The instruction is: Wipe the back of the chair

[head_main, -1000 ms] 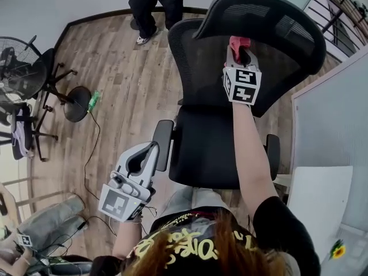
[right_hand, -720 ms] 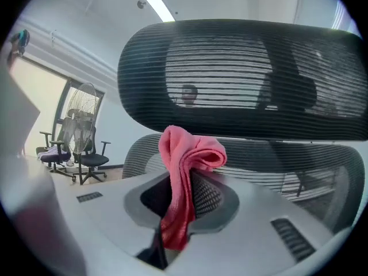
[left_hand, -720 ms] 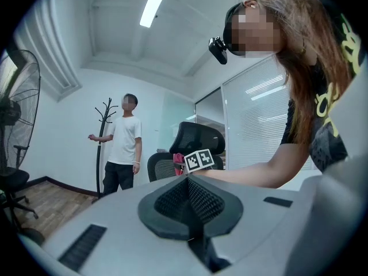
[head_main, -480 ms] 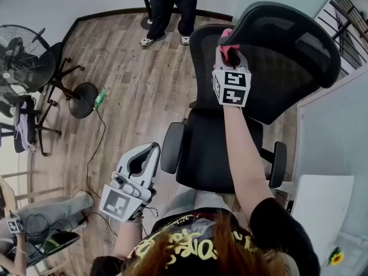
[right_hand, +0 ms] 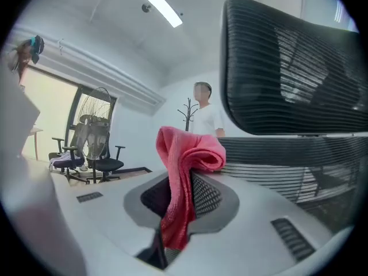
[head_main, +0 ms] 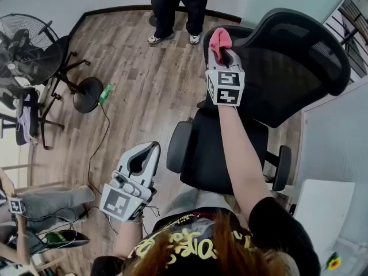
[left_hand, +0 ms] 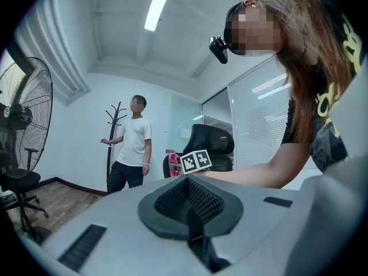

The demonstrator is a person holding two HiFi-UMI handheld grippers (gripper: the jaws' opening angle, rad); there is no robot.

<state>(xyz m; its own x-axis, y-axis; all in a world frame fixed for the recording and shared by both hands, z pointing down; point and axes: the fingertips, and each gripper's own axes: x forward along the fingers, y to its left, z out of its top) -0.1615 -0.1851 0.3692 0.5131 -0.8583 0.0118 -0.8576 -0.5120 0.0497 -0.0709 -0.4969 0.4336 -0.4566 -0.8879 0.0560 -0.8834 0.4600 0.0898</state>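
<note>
- Count – two grippers, one pink cloth (head_main: 218,38), one black mesh chair (head_main: 230,148) with two armrests, one pedestal fan (head_main: 26,39), one bystander (head_main: 178,2).
- Right gripper (head_main: 222,49): jaws clamped on the pink cloth, which passes between the pads and folds over the top in a loose bunch, as the right gripper view shows.
- Right arm: extended forward and raised, forearm bare, marker cube facing the head camera.
- Cloth position: at the left edge of the chair back (head_main: 293,68), with the mesh just beside it on the right; contact with the mesh cannot be confirmed.
- Left gripper (head_main: 153,149): jaws together, nothing between them.
- Left arm: held low beside the person's left hip, jaws pointing forward towards the near armrest (head_main: 179,147) – apart from it.
- Room: wood-plank floor (head_main: 132,68), white walls, ceiling strip light (right_hand: 154,3), coat stand (left_hand: 115,125) beside the bystander, fan at far left, well apart from the chair.
</note>
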